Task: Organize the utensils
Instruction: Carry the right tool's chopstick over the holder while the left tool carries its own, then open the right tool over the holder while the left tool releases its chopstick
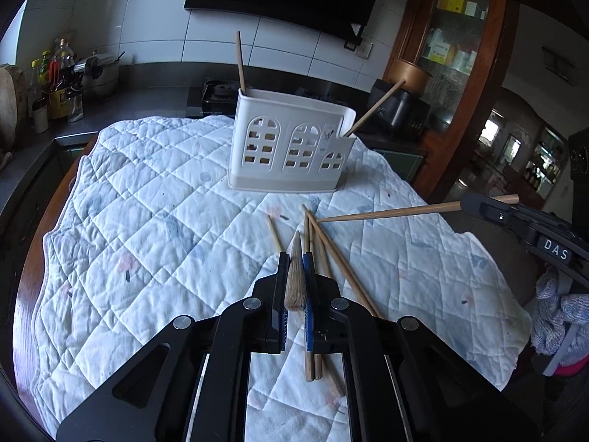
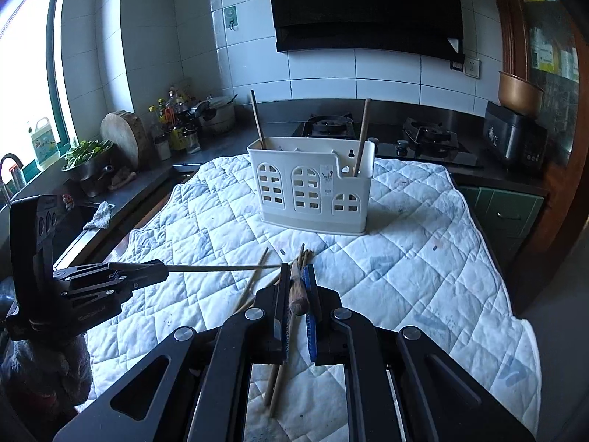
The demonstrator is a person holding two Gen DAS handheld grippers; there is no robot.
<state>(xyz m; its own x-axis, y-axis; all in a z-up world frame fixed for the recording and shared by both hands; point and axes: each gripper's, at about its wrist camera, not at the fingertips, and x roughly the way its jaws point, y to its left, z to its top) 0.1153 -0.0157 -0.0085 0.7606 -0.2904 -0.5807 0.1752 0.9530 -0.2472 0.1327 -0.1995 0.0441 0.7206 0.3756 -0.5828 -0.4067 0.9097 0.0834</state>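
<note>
A white utensil holder [image 1: 291,147] with arched cut-outs stands on the quilted cloth [image 1: 147,221]; two chopsticks lean in it, one at each end. It also shows in the right wrist view [image 2: 313,191]. My left gripper [image 1: 296,261] is shut on a wooden chopstick [image 1: 295,280], held above the loose chopsticks [image 1: 331,254] on the cloth. My right gripper [image 2: 296,270] is shut on another chopstick [image 2: 296,291]; from the left wrist view that chopstick [image 1: 390,213] points left over the pile. The left gripper [image 2: 162,270] appears at the left of the right wrist view.
The cloth covers a table beside a dark kitchen counter with a gas hob [image 2: 423,140], bottles [image 2: 173,129], a pot [image 2: 217,114] and a chopping board [image 2: 123,140]. A wooden cabinet [image 1: 452,55] stands at the right. A black appliance [image 2: 515,140] sits on the counter.
</note>
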